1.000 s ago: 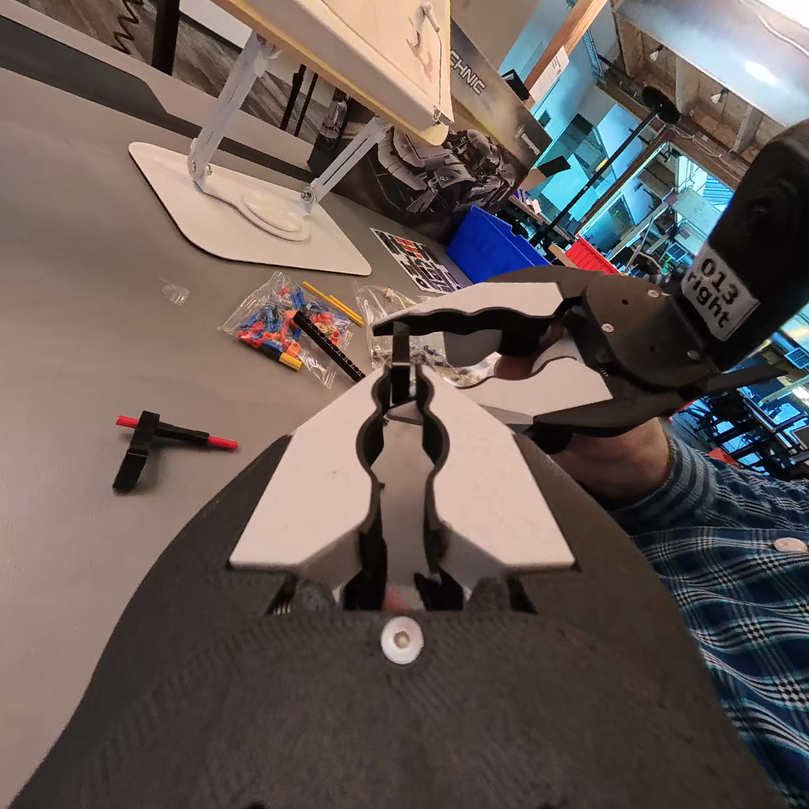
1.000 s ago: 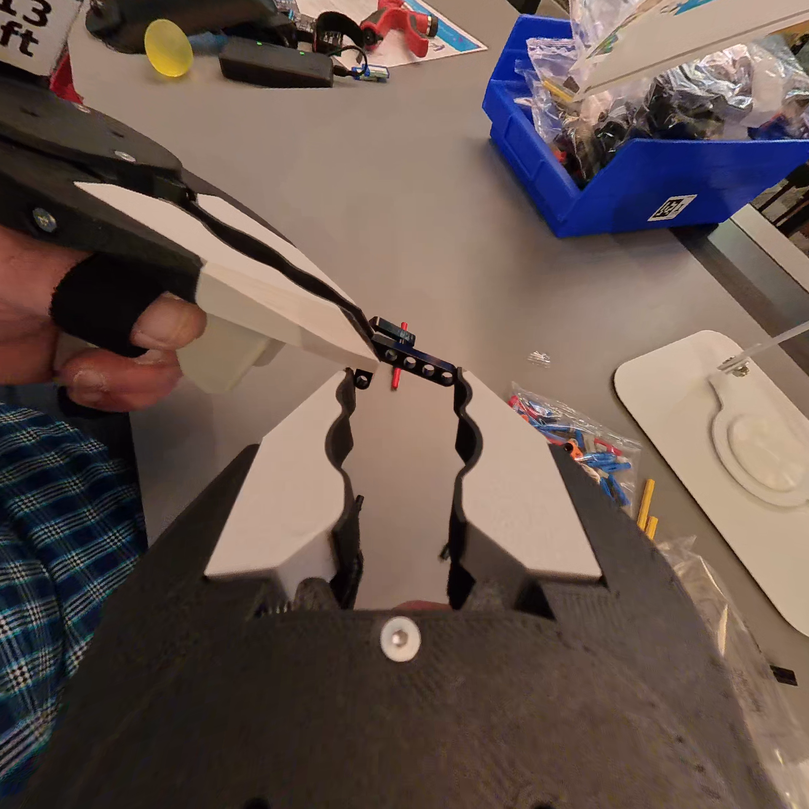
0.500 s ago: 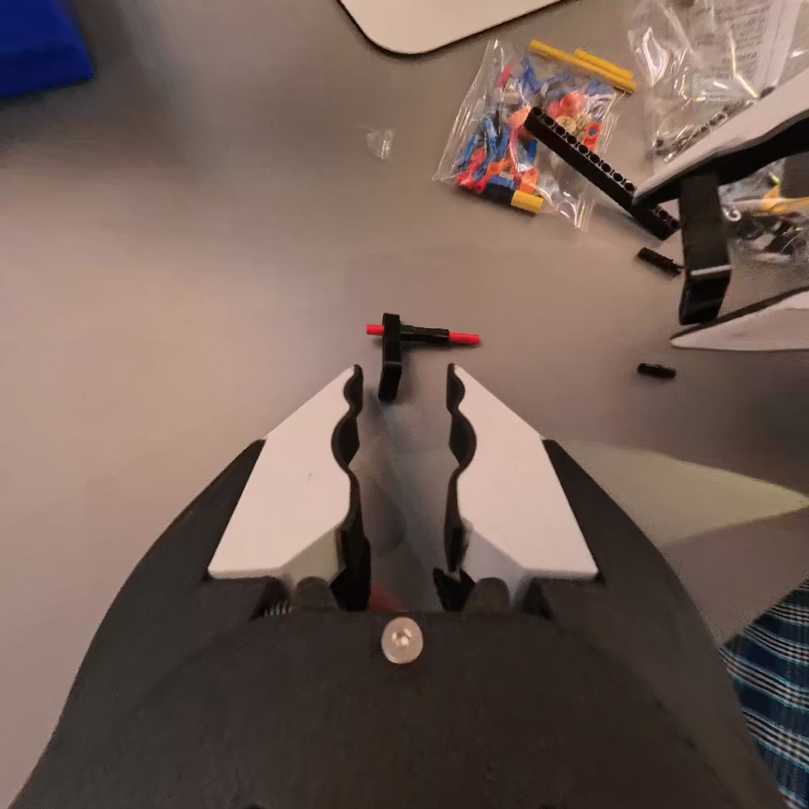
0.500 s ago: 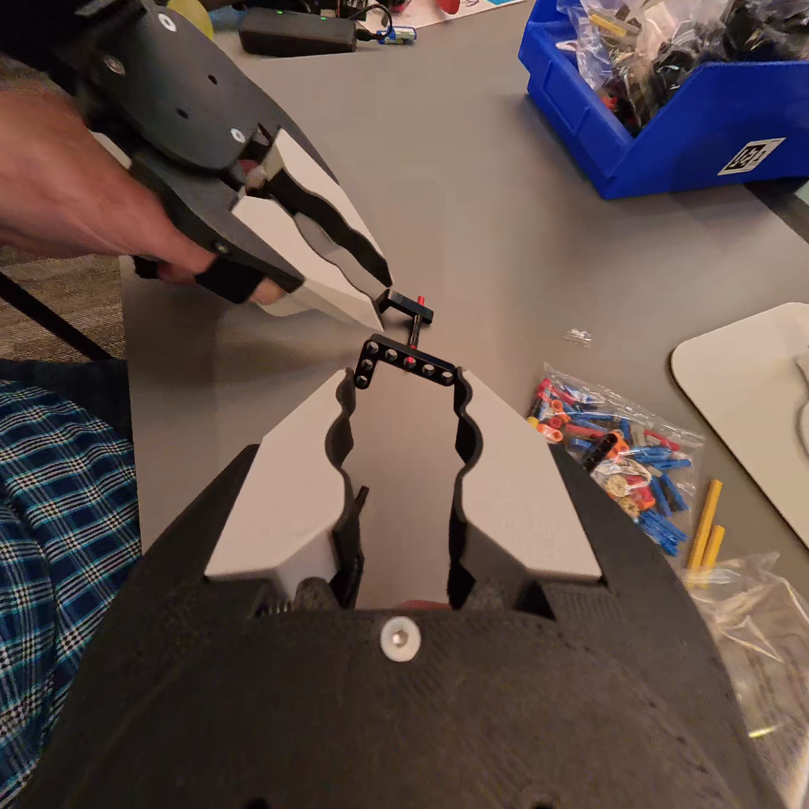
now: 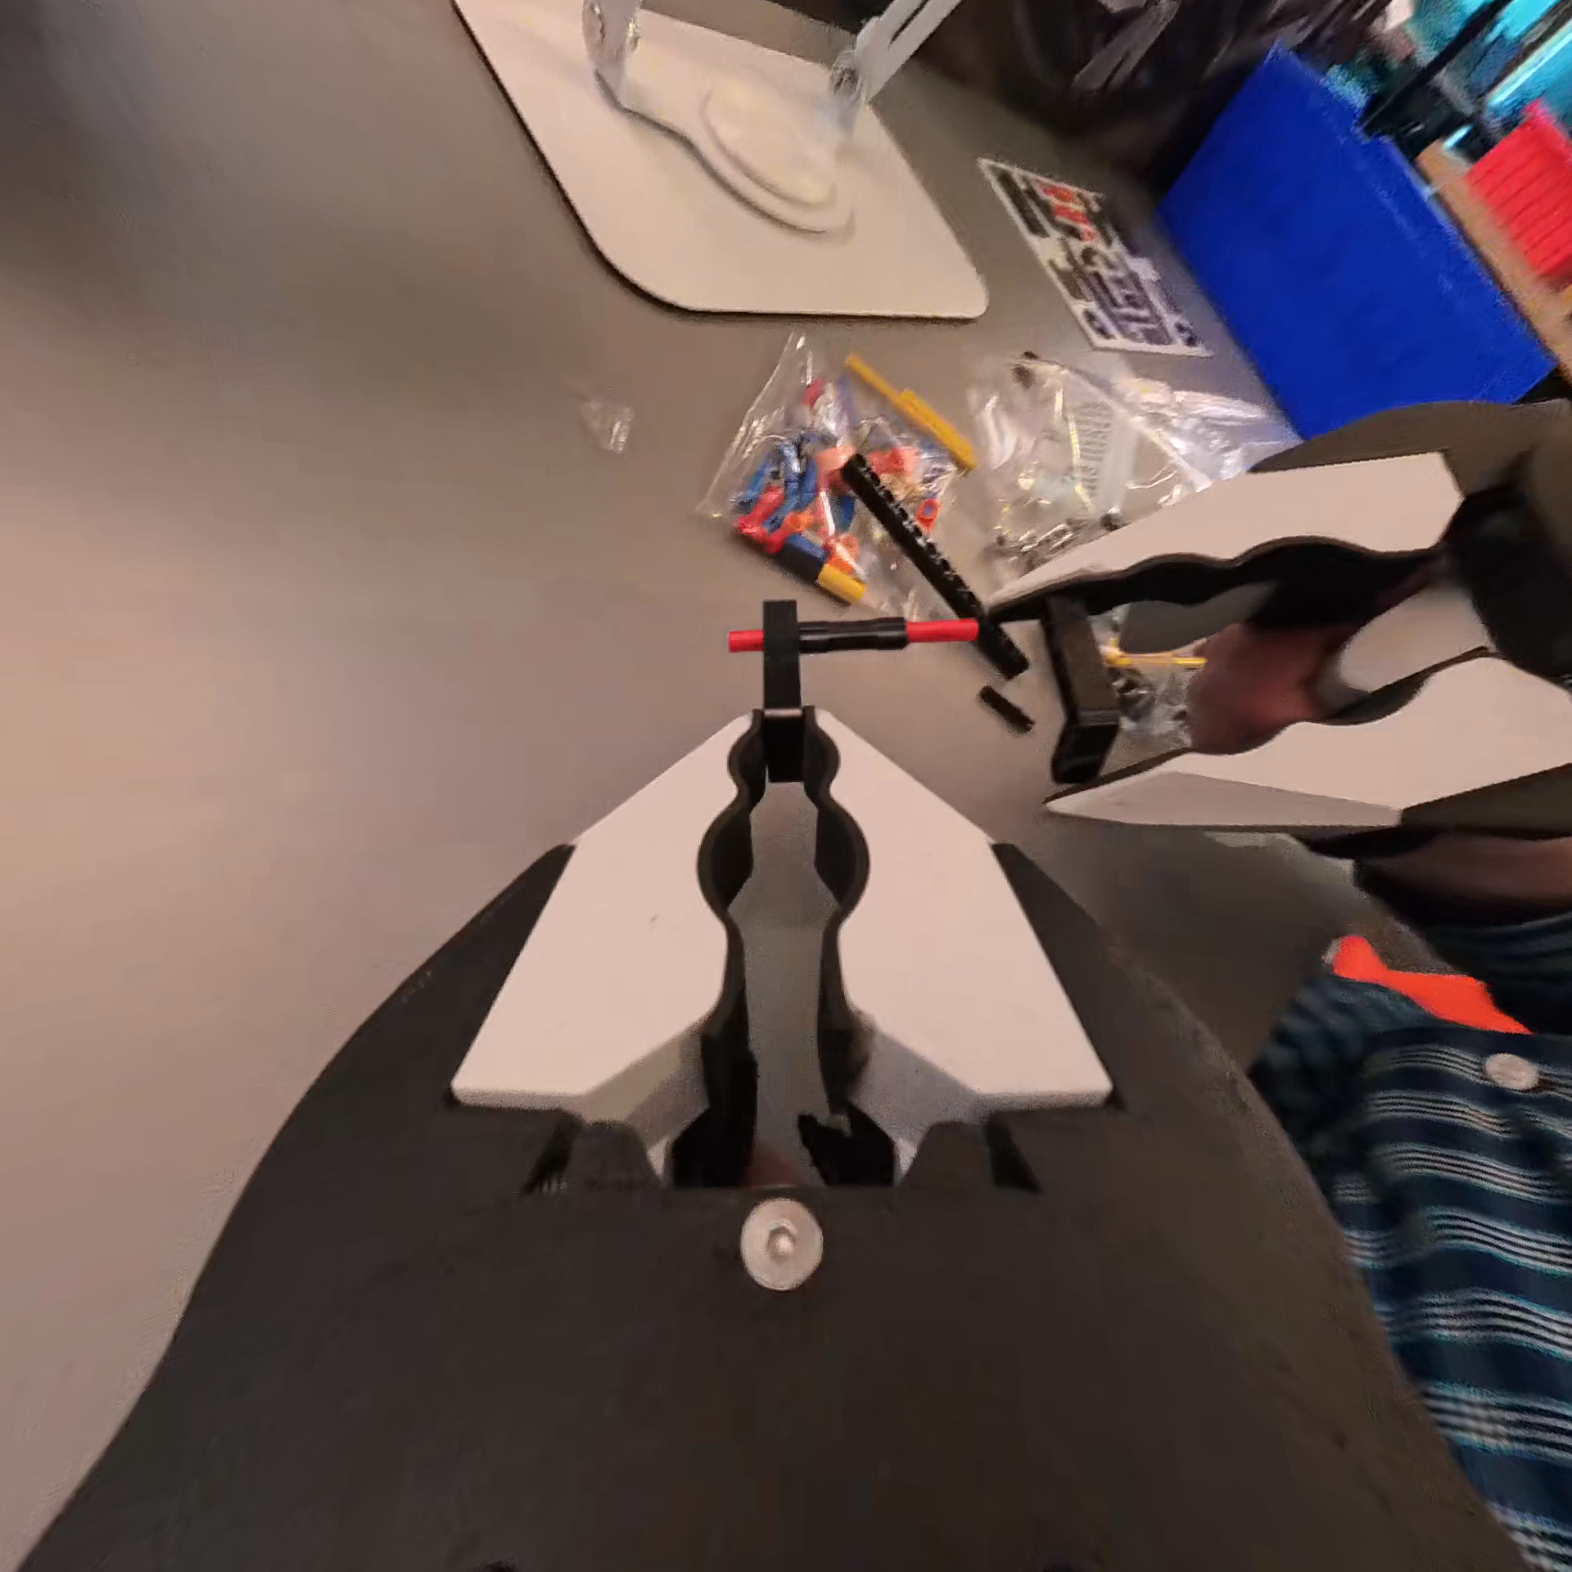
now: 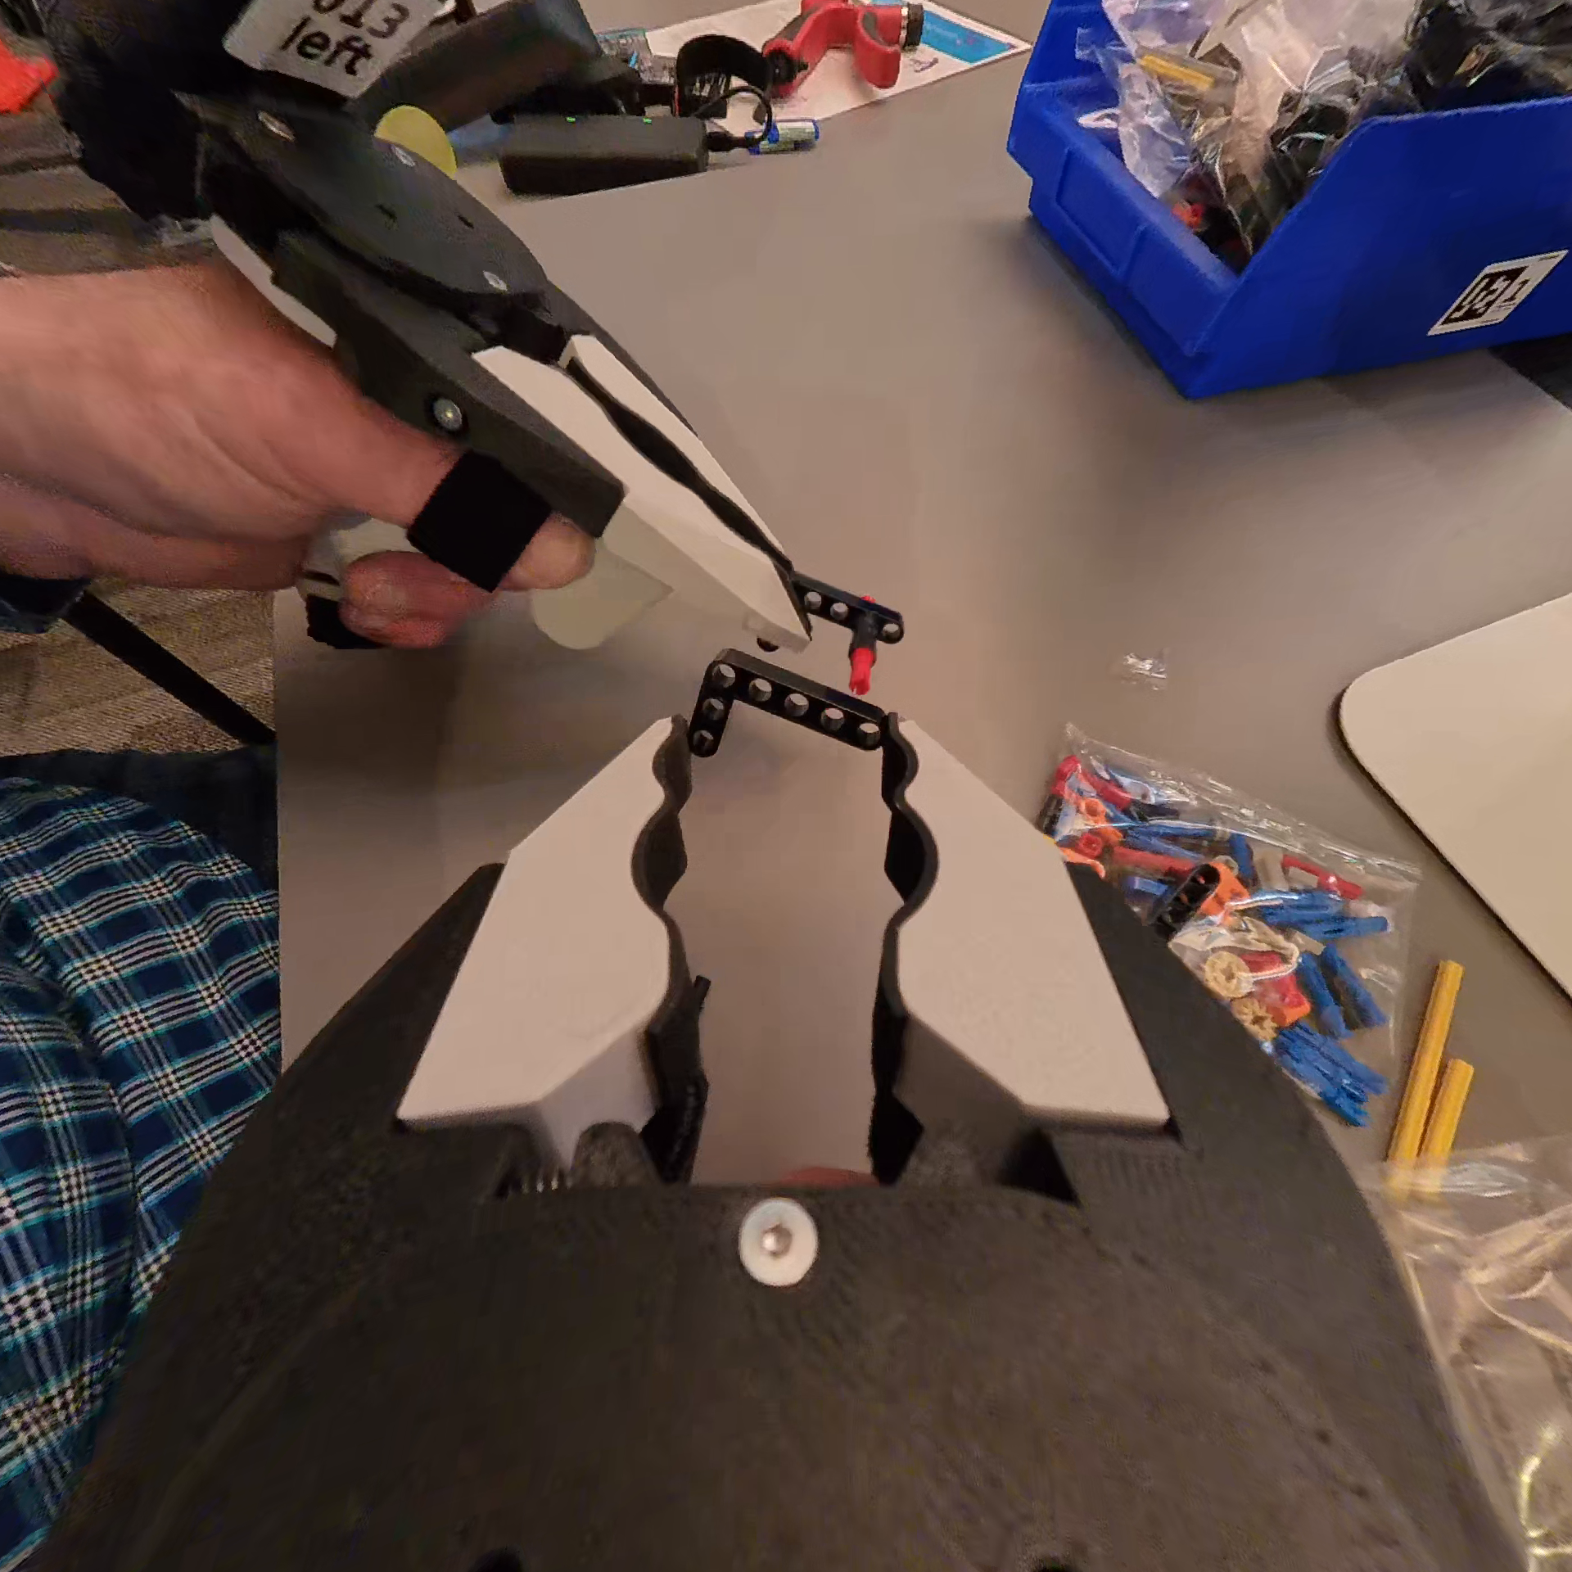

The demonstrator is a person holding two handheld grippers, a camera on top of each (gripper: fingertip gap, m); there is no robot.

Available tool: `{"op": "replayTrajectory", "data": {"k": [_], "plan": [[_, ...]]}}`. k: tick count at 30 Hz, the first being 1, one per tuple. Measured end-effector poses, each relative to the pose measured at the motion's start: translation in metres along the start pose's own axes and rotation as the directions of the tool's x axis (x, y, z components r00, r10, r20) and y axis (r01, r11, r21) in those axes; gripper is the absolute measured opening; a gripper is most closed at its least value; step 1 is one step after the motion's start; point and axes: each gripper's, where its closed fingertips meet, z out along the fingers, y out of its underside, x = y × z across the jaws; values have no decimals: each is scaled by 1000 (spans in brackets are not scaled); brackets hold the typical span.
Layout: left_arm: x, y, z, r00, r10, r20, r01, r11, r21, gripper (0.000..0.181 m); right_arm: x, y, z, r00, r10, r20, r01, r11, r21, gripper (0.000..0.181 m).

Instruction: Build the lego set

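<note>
My left gripper (image 5: 783, 742) is shut on a short black beam (image 5: 781, 672) with a red axle (image 5: 931, 631) through its far end, held above the grey table. In the right wrist view the left gripper (image 6: 787, 617) holds this beam (image 6: 838, 608) with the red axle (image 6: 861, 669) pointing down. My right gripper (image 6: 787, 731) is shut on a black L-shaped beam (image 6: 791, 704), gripped lengthwise between its fingertips, just below the left gripper's piece. It shows at the right of the left wrist view (image 5: 1076, 680). The two pieces are close but apart.
A bag of coloured pins (image 6: 1233, 919) with a long black beam (image 5: 927, 553) on it lies ahead. Yellow axles (image 6: 1429, 1063), a clear bag (image 5: 1072, 459) and a small black pin (image 5: 1004, 708) lie nearby. A white stand base (image 5: 723, 170) and a blue bin (image 6: 1276, 238) stand farther off. One gripper's finger ends stand about 5 centimetres off the other's. The small black pin (image 5: 1004, 708) sits 10 centimetres or so from the ends of my right fingers.
My left gripper let go of the L-shaped beam, opened over the beam with the red axle on the table, then shut on it and lifted it. The right gripper kept the L-shaped beam.
</note>
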Motion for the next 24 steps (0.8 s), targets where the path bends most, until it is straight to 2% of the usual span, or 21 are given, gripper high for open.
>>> {"op": "replayTrajectory", "data": {"k": [1,16,24], "plan": [[3,-1,0,1000,-13,-17,13,1000,5,5,1,-1,-1,1000,-1,-4,1,1000,1,43],[23,-1,3,980,-123,-158,126,992,9,5,8,-6,-3,999,34,-5,-34,999,0,43],[22,-6,1,969,-173,-176,181,983,34,5,6,-7,-8,1000,30,6,-30,1000,-2,43]]}}
